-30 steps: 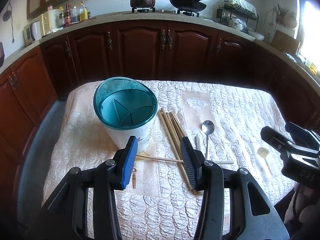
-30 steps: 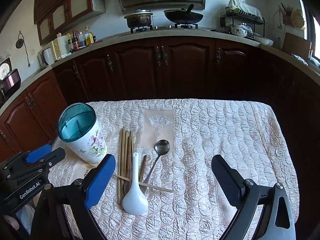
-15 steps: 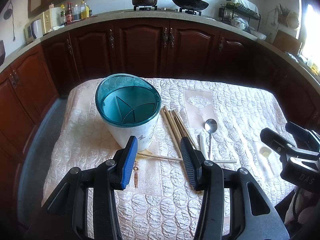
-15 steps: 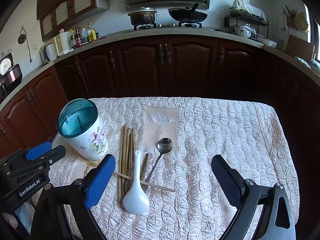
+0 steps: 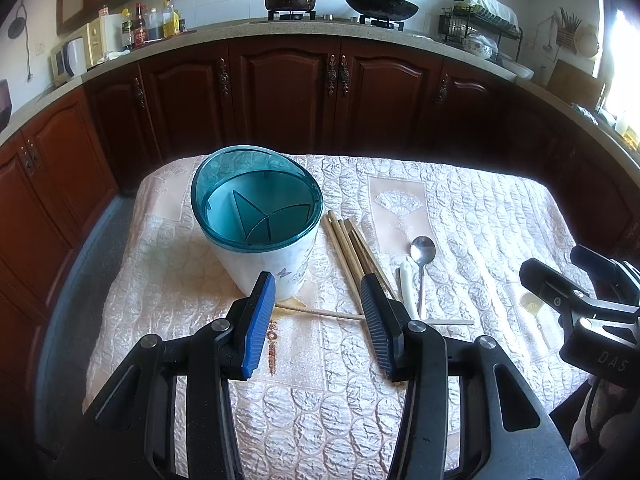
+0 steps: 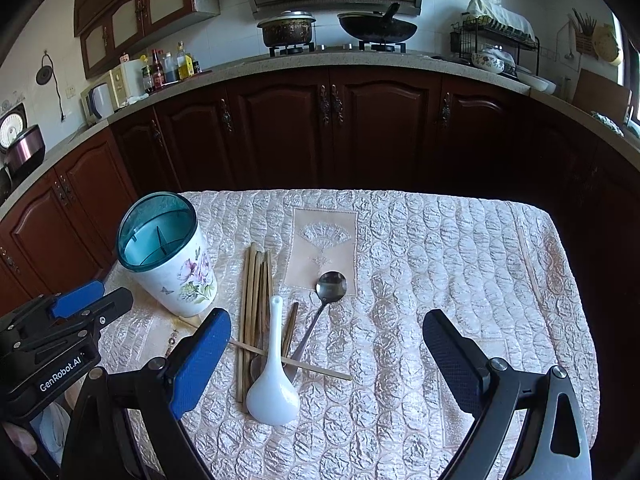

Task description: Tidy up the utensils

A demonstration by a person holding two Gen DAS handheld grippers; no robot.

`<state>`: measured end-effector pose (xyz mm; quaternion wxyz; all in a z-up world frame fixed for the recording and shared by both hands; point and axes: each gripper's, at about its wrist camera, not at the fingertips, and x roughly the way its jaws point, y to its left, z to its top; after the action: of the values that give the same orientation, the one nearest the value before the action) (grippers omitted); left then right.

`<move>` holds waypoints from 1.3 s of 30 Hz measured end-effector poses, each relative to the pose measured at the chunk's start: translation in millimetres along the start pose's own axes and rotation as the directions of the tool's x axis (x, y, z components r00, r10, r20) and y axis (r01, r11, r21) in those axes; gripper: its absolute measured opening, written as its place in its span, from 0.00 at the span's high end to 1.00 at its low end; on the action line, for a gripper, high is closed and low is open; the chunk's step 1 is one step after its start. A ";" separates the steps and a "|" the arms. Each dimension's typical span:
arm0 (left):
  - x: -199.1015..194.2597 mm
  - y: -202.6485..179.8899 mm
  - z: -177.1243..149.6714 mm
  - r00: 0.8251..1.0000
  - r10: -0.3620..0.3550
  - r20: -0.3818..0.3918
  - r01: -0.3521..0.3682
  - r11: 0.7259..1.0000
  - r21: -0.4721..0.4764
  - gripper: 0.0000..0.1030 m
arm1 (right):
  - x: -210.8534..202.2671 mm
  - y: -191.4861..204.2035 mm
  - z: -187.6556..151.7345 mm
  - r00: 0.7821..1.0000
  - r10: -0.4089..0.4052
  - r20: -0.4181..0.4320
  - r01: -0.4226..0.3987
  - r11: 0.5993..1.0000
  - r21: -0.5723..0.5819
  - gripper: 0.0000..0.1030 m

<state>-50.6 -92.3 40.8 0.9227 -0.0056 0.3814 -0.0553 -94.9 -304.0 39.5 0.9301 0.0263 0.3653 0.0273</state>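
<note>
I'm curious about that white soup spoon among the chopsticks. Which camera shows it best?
The right wrist view: the white soup spoon lies whole and near, its bowl toward the camera, over the chopsticks. In the left wrist view only its handle shows; a finger of the left gripper hides the bowl.

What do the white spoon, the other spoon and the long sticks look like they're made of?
White spoon: glossy, opaque, thick-walled, probably ceramic, perhaps plastic.
Metal spoon: grey mirror shine, likely stainless steel.
Chopsticks: matte tan-brown, probably wood or bamboo.

table [image 6: 460,280] | on it: holder [image 6: 176,276], chopsticks [image 6: 256,292], spoons [image 6: 330,286]
</note>
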 end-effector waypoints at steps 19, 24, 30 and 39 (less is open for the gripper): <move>2.1 -2.8 -2.9 1.000 -0.007 -0.012 0.007 1.000 0.002 0.57 | 2.8 -1.1 -3.4 1.000 -0.013 -0.010 0.013 1.000 -0.002 0.06; 2.6 -3.9 -3.0 1.000 -0.005 -0.010 0.005 1.000 0.003 0.57 | 3.3 -0.8 -3.3 1.000 -0.015 -0.012 0.014 1.000 -0.008 0.06; 2.8 -4.3 -3.2 1.000 -0.005 -0.010 0.005 1.000 0.003 0.57 | 3.1 -0.5 -4.0 1.000 -0.017 -0.012 0.017 1.000 -0.010 0.06; 2.2 -4.7 -4.5 1.000 -0.007 -0.009 0.007 1.000 0.002 0.57 | 2.2 -1.3 -4.2 1.000 -0.018 -0.012 0.018 1.000 -0.008 0.06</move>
<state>-52.7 -97.0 36.3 0.9208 -0.0058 0.3854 -0.0591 -96.2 -305.0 34.8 0.9283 0.0194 0.3709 0.0205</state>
